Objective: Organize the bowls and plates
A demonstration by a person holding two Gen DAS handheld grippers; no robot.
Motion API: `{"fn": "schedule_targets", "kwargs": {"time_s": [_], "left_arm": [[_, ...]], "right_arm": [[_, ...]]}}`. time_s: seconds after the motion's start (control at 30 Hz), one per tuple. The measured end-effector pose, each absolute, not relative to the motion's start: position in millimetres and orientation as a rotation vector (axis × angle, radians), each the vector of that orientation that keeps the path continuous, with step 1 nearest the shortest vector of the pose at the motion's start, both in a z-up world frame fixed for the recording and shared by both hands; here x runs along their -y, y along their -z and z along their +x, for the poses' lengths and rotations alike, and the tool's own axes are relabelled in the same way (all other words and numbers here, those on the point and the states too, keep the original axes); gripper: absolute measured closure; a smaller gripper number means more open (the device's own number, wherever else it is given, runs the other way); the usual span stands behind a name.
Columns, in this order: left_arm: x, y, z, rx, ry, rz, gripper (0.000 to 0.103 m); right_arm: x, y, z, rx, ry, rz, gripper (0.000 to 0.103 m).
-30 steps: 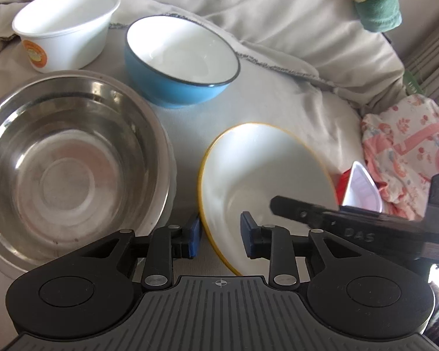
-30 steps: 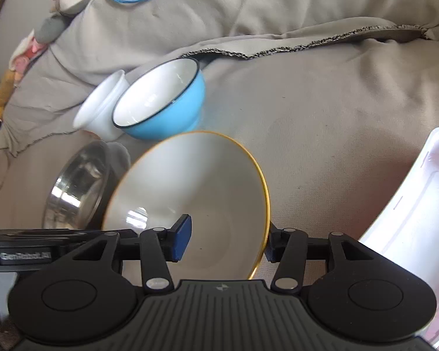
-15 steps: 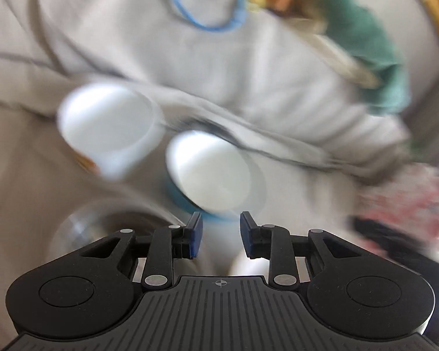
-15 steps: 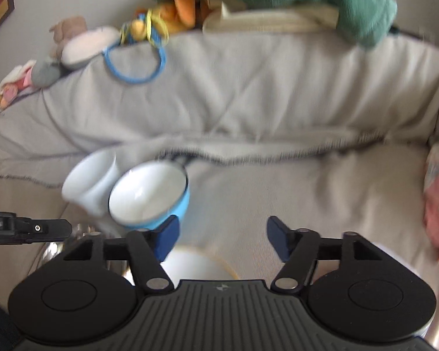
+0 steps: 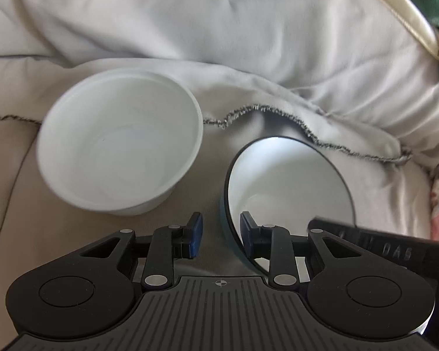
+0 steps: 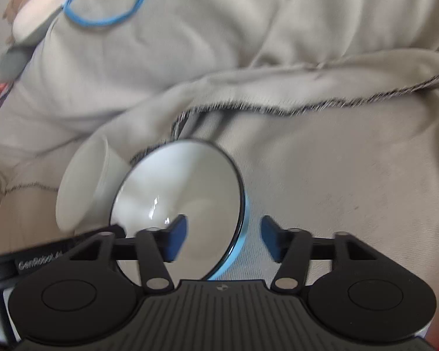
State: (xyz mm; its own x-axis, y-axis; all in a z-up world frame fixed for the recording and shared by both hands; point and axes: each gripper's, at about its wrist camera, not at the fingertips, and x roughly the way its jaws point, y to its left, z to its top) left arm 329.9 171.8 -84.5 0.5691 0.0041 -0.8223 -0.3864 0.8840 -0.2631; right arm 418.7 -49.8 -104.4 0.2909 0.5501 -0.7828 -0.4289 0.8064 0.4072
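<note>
Since a second ago both grippers have left the yellow-rimmed dish and steel basin, which are out of view, and moved up to the blue bowl (image 5: 289,187). The left gripper (image 5: 221,235) straddles the bowl's near-left rim, its pads spread with the rim in the gap, one pad inside and one outside, not yet clamped. The right gripper (image 6: 224,238) does the same at the bowl's right rim, its pads wide apart and holding nothing.

The blue bowl sits on the grey sofa cover (image 5: 248,58), just right of the white tub (image 5: 120,149); from the right wrist view the two may touch.

The step in hand appears to be taking the blue bowl by its rim. One grip should suffice: the rim should be seated deep between the pads and closed on squarely, since the glazed wall looks slippery.

The bowl's base and its contact with the tub are hidden, and the right wrist view is blurred.
</note>
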Motion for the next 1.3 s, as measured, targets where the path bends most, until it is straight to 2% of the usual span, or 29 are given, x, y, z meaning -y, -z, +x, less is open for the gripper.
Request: {"fn": "schedule_targets", "kwargs": {"time_s": [0.03,0.2,0.43,0.57,0.63,0.7,0.73,0.83,0.87,0.9,1.0,1.03,1.07,1.1,1.13,1.17,1.2,1.3], "left_arm": [[-170.5,87.2,332.9,-0.943,-0.229,-0.450,0.076],[-153.1,88.5,336.4,-0.937,-0.206,-0.390,0.071],[-123.3,89.8,339.5,-0.988,-0.036,-0.430,0.069],[-115.7,86.7,355.5,-1.002,-0.014,-0.398,0.069],[-115.7,84.6,361.2,-1.001,-0.037,-0.365,0.069],[-120.5,85.5,360.4,-0.980,-0.047,-0.382,0.069],[-123.0,87.4,358.4,-0.967,-0.043,-0.401,0.069],[-130.5,97.4,359.2,-0.956,-0.031,-0.453,0.071],[-133.0,101.4,361.4,-0.957,-0.029,-0.468,0.072],[-135.7,105.1,362.9,-0.959,-0.030,-0.482,0.073],[-141.3,112.1,366.1,-0.956,-0.016,-0.531,0.075],[-141.7,112.9,366.5,-0.956,-0.012,-0.535,0.075],[-141.1,112.6,366.2,-0.955,-0.011,-0.532,0.076],[-140.2,112.2,366.1,-0.955,-0.008,-0.528,0.076],[-139.0,111.6,365.3,-0.955,-0.004,-0.523,0.076],[-137.7,110.2,364.5,-0.958,0.000,-0.520,0.076],[-136.1,108.9,363.2,-0.962,0.005,-0.517,0.074],[-130.2,103.6,358.9,-0.977,0.026,-0.512,0.069]], "right_arm": [[49.1,110.5,419.5,-1.112,-0.679,0.128,0.061],[62.5,117.1,424.0,-1.134,-0.743,0.196,0.066],[80.7,87.0,405.6,-0.995,-0.602,0.038,0.065],[102.6,86.4,411.2,-0.978,-0.523,0.080,0.065],[105.6,75.8,405.1,-0.903,-0.483,0.015,0.054],[105.7,66.1,396.5,-0.810,-0.429,-0.057,0.023],[106.6,62.4,393.2,-0.761,-0.394,-0.082,0.019],[105.2,61.9,393.1,-0.680,-0.297,-0.163,0.017],[103.6,64.9,394.5,-0.672,-0.274,-0.184,0.012],[101.5,69.3,396.3,-0.677,-0.258,-0.196,0.007],[93.5,82.8,401.2,-0.750,-0.292,-0.207,0.006],[91.7,87.2,404.1,-0.793,-0.346,-0.186,0.006],[91.3,91.2,407.9,-0.835,-0.396,-0.150,0.013],[91.3,95.5,413.0,-0.878,-0.432,-0.103,0.030],[92.2,99.6,416.6,-0.915,-0.452,-0.062,0.040],[93.5,102.9,421.4,-0.959,-0.475,-0.023,0.056],[96.2,105.8,426.6,-0.999,-0.497,0.019,0.063],[109.3,106.7,432.3,-1.046,-0.537,0.146,0.063]]}}
